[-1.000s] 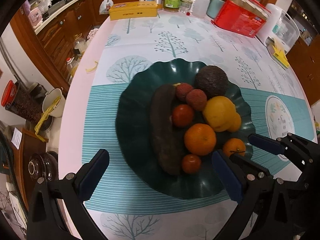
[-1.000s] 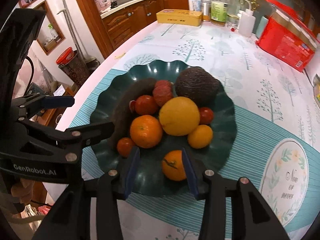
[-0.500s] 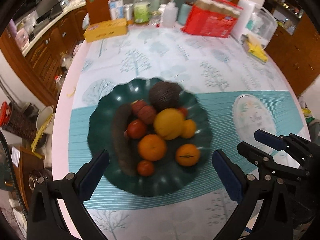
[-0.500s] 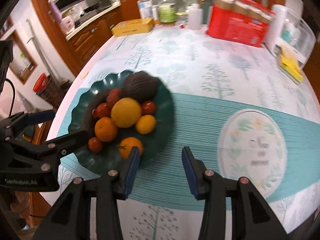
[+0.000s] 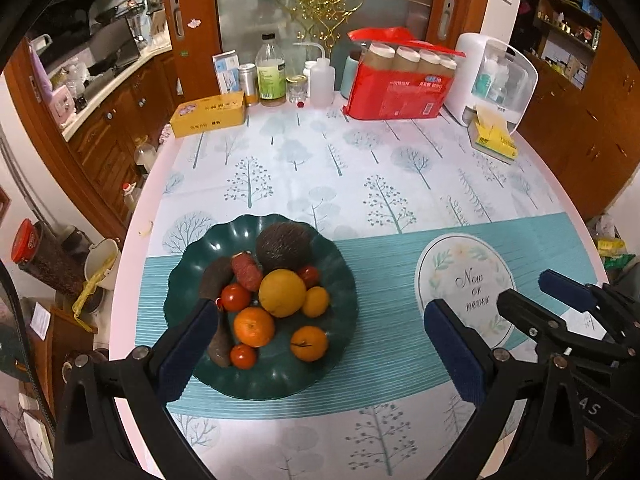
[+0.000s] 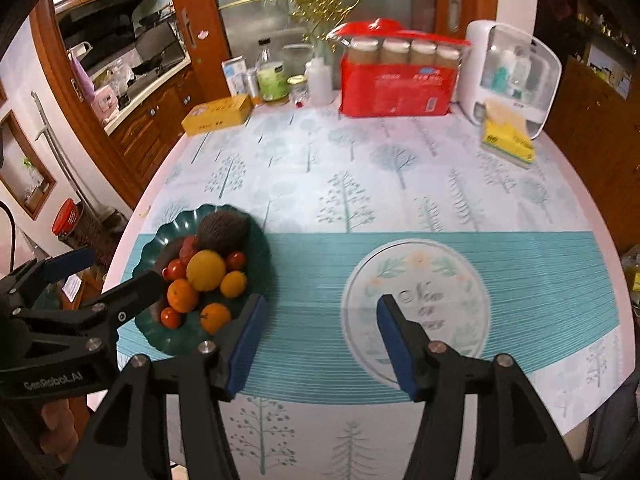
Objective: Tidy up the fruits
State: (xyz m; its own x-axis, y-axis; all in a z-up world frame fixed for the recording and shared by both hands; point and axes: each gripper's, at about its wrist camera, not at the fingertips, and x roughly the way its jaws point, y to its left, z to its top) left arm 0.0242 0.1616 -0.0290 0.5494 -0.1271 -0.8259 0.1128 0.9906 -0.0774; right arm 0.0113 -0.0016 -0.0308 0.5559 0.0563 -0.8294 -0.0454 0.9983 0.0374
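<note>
A dark green scalloped plate [image 5: 340, 320] [image 6: 262, 248] sits near the table's left edge with the fruit piled on it: a dark avocado [image 5: 283, 245], a large yellow orange [image 5: 282, 292], tangerines [image 5: 309, 343], small tomatoes [image 5: 235, 297], red lychees [image 5: 246, 272] and a blackened banana [image 5: 214, 280]. My left gripper [image 5: 320, 344] is open and empty, held above the table in front of the plate. My right gripper [image 6: 320, 340] is open and empty, above the teal stripe to the right of the plate. The right gripper also shows in the left wrist view [image 5: 532, 304].
A round "Now or never" print [image 5: 466, 284] marks the teal cloth right of the plate. At the table's far edge stand a yellow box [image 5: 208, 114], bottles and jars [image 5: 272, 72], a red pack [image 5: 400, 80], a white container [image 5: 496, 76] and a yellow tissue pack [image 5: 494, 138].
Both grippers have pulled back and up from the plate, which now looks smaller and farther off. The right gripper has let go of the front tangerine, opened wider and swung right.
</note>
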